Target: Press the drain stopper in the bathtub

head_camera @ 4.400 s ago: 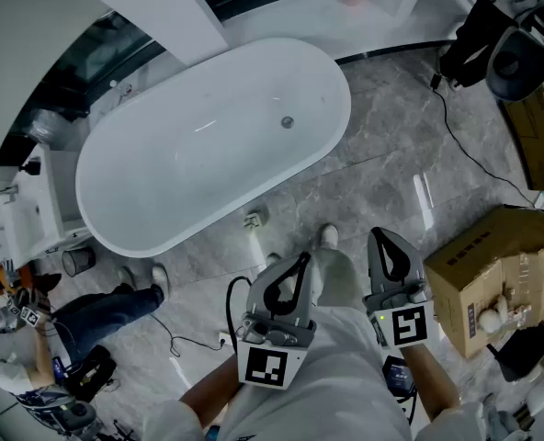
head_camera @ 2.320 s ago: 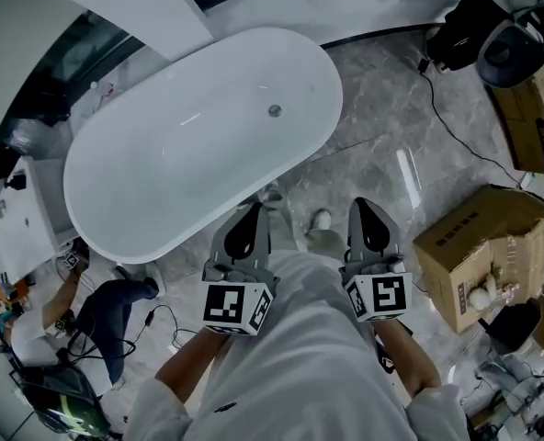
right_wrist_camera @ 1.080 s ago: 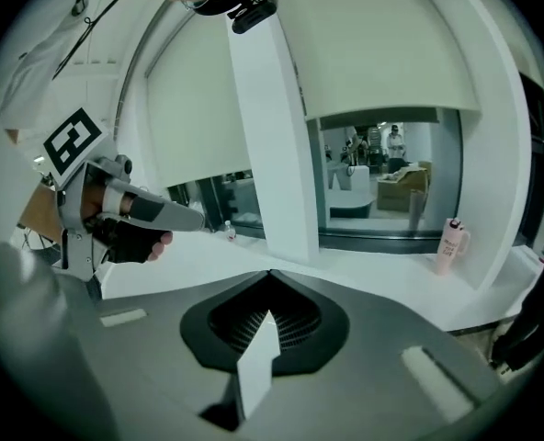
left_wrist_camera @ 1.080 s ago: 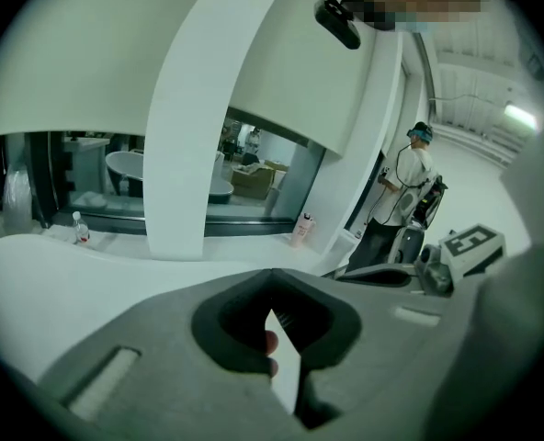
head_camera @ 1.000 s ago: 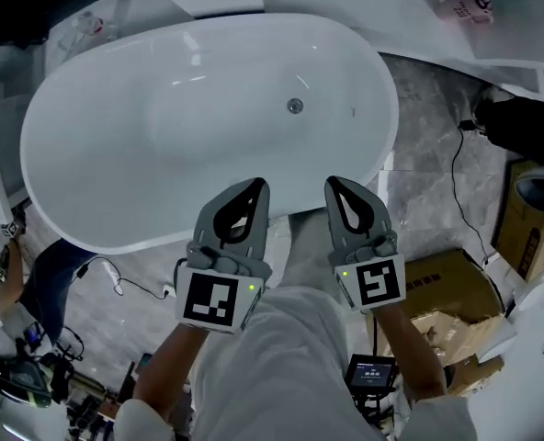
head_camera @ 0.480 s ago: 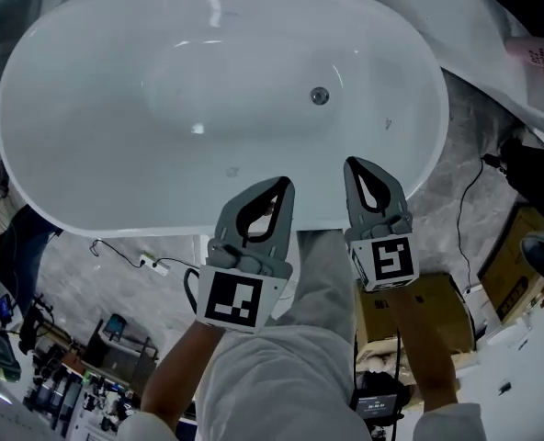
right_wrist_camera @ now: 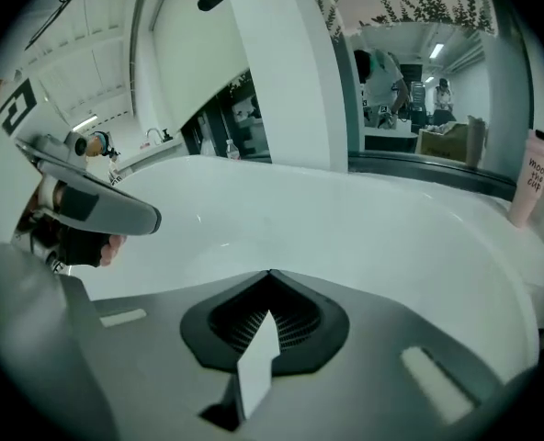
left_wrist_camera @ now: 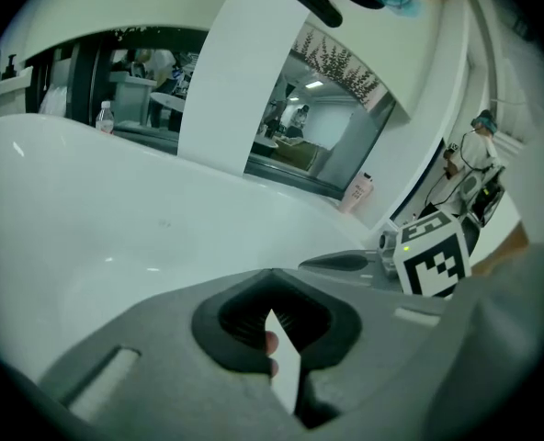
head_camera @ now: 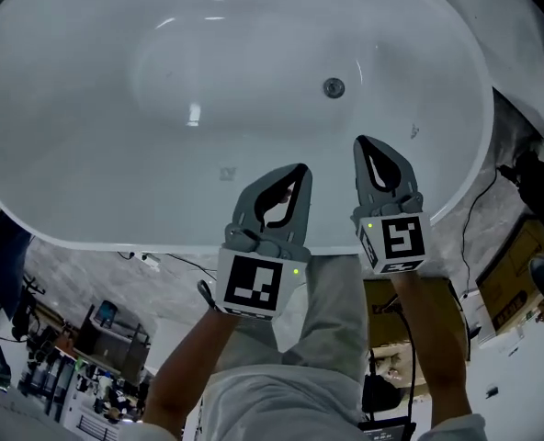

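Note:
The white oval bathtub fills the upper head view. Its round metal drain stopper sits on the tub floor toward the right end. Both grey grippers hang side by side above the tub's near side. My left gripper is shut and empty, below and left of the stopper. My right gripper is shut too, its tip a short way below the stopper and apart from it. Each gripper view looks across the tub's white inside over shut jaws, left gripper and right gripper; the stopper is hidden there.
A white ledge behind the tub carries a pink bottle, with windows and a white pillar beyond. A black cable and a cardboard box lie on the floor at right. Gear is piled at lower left.
The head view has closed in over the tub, which now fills the top. Both grippers have moved forward over the near rim toward the drain stopper, still shut.

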